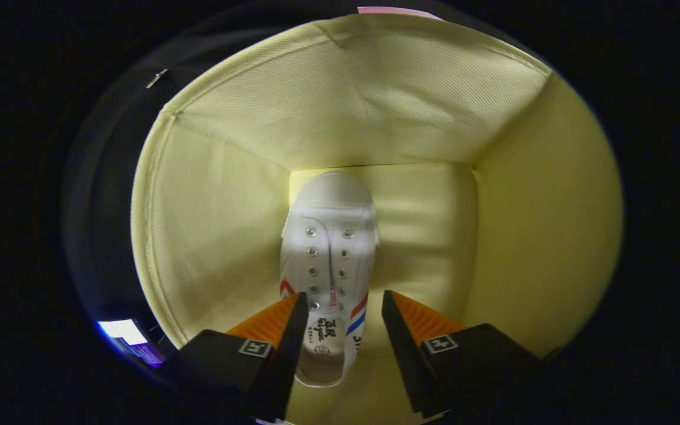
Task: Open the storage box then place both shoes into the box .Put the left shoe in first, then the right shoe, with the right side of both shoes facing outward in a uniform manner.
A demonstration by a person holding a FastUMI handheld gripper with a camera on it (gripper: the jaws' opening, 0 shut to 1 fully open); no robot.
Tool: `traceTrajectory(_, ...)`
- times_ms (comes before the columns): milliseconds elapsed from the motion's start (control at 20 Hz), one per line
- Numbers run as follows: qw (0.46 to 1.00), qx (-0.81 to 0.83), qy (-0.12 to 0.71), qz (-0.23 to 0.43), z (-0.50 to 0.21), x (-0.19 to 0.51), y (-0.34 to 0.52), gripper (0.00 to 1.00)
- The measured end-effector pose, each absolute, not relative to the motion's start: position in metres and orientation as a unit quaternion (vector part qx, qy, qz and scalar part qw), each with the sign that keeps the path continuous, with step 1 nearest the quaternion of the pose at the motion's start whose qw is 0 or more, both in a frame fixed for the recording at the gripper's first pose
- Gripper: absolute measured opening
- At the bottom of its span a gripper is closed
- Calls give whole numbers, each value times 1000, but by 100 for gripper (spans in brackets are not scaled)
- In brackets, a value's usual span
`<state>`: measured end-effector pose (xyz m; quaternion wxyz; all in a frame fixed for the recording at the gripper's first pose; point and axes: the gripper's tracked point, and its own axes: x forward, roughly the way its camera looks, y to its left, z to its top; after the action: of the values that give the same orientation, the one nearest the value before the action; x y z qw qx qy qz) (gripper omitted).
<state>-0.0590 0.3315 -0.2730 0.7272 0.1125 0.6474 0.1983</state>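
Observation:
I look down into the open pale-yellow fabric storage box (375, 100). One white canvas shoe (329, 236) with red and blue side stripes and empty eyelets lies on the box floor (428, 224), against the left wall. Its toe points away from the fingers and its opening faces up. My gripper (344, 295) hangs open above the heel end. The left fingertip (298, 307) overlaps the shoe's left edge. A gap separates the right fingertip (388, 304) from the shoe's right side. Neither finger presses on the shoe.
The floor strip to the right of the shoe is bare yellow fabric. The box walls rise on all sides around the fingers. Outside the left wall there is dark cloth, and a small lit screen (124, 332) shows low down there.

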Motion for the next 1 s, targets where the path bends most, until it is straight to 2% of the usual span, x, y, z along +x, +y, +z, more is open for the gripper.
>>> traceTrajectory(50, 732, 108, 640, 204, -267, -58, 330, 91)
traceTrajectory(150, 747, 97, 621, 216, -252, -55, 323, 99)
traceTrajectory(550, 800, 137, 531, 244, -159, -43, 265, 99)
traceTrajectory(750, 826, 177, 486, 222, -120, -29, 197, 99)
traceTrajectory(1000, 859, 174, 453, 164, -119, -18, 82, 99)
